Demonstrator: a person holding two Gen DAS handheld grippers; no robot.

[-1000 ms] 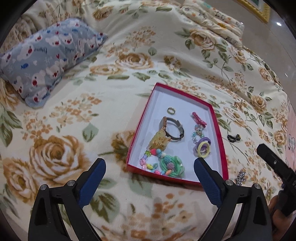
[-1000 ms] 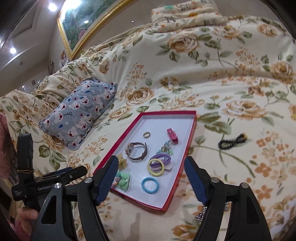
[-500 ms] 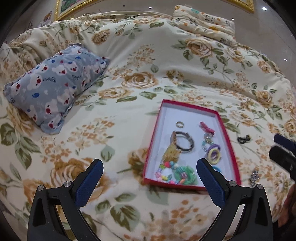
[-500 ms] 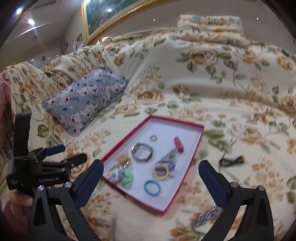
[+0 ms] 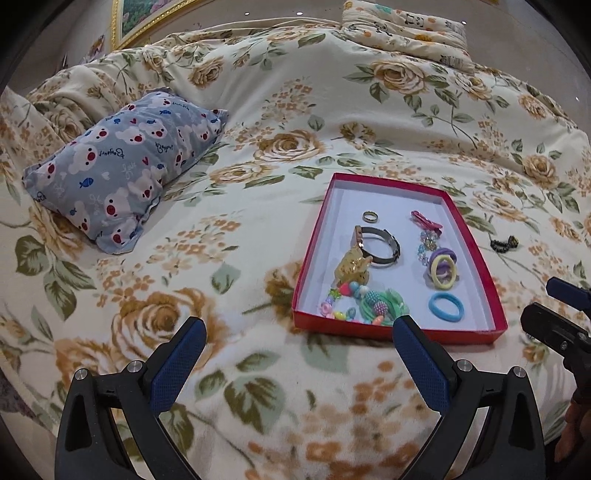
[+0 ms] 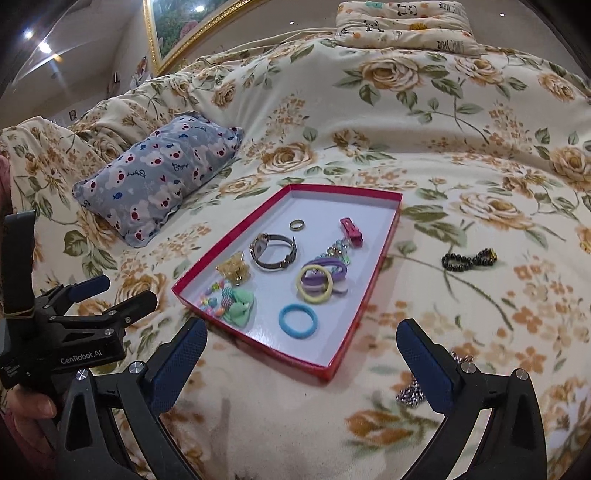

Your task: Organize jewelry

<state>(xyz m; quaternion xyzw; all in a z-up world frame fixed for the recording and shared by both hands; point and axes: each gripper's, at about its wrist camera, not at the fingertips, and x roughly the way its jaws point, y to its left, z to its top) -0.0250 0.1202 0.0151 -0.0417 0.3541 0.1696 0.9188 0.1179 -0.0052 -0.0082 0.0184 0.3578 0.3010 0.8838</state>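
Both grippers hanging over the near edge of the bed [image 6: 424, 110], jaws spread wide and holding nothing — left gripper [image 5: 299, 343] short of the box's near-left corner, right gripper [image 6: 301, 349] straddling its near-right corner.

Closest in, a silvery chain [image 6: 410, 393] heaped on the blanket just beside the right gripper's outer finger — not yet boxed. Next out, the red box [image 6: 380, 258], open-topped with a white floor, most of the jewelry already gathered inside: blue hair tie [image 6: 297, 320] at the near end, green bow and bead bracelet [image 6: 236, 304] along the left wall, yellow and purple ties [image 6: 320, 282] overlapping mid-box, gold claw clip [image 6: 233, 272], watch [image 6: 273, 252], crystal beads, pink clip [image 6: 351, 230], small ring [image 6: 297, 225] toward the far end. To the right, well clear of the box, a black beaded bracelet [image 6: 468, 259] twisted on the blanket.

By the look of it, nearly done — two stragglers left to bring in. Farther back, a bear-print pillow [image 6: 159, 177] and folded quilt [image 6: 402, 22].
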